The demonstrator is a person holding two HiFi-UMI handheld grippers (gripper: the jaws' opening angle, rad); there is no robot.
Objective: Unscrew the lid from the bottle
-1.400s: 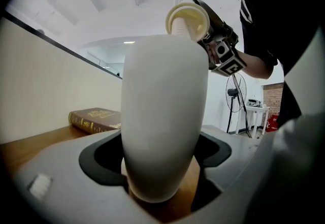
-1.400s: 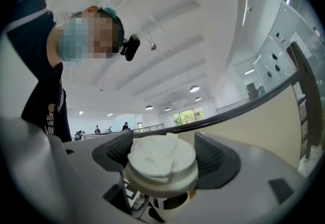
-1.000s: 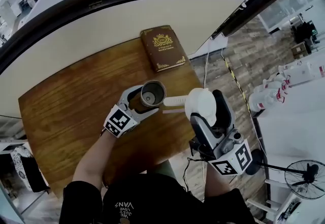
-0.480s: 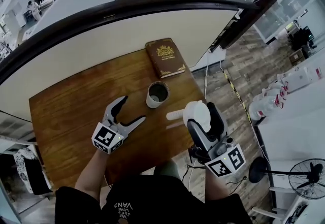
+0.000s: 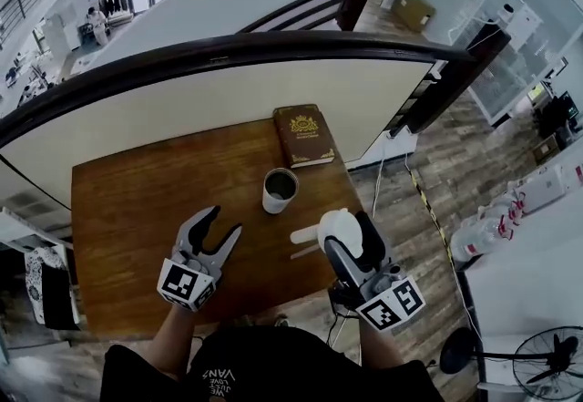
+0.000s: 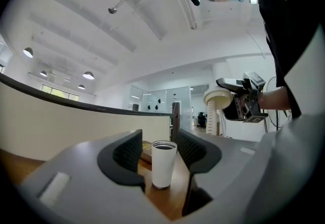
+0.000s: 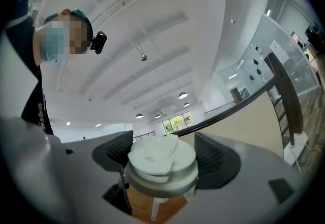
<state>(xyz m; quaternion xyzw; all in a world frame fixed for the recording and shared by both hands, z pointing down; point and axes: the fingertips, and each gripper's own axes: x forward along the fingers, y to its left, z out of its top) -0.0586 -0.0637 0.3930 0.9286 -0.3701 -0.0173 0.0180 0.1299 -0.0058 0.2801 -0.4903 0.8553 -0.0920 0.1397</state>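
Head view: my left gripper (image 5: pixel 225 221) points toward 1 o'clock over the table (image 5: pixel 118 209), its jaws closing on nothing. The uncapped bottle (image 5: pixel 280 190) stands upright beyond, its inside dark. At the bottle's 4 o'clock, my right gripper (image 5: pixel 346 231) clamps the lid (image 5: pixel 333 223).

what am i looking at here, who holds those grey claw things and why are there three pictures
There is no robot here: a person holds a two-jaw tool in each hand. The head view comes from a camera on the person's head, looking down at a wooden table. The other two pictures come from cameras riding on each tool, looking along its jaws. On the table stands an open white bottle, with a brown book behind it. The right hand-held gripper is clamped on the bottle's white lid, which is off the bottle, with a straw attached. The left hand-held gripper holds nothing; its jaws are closing on air, short of the bottle.
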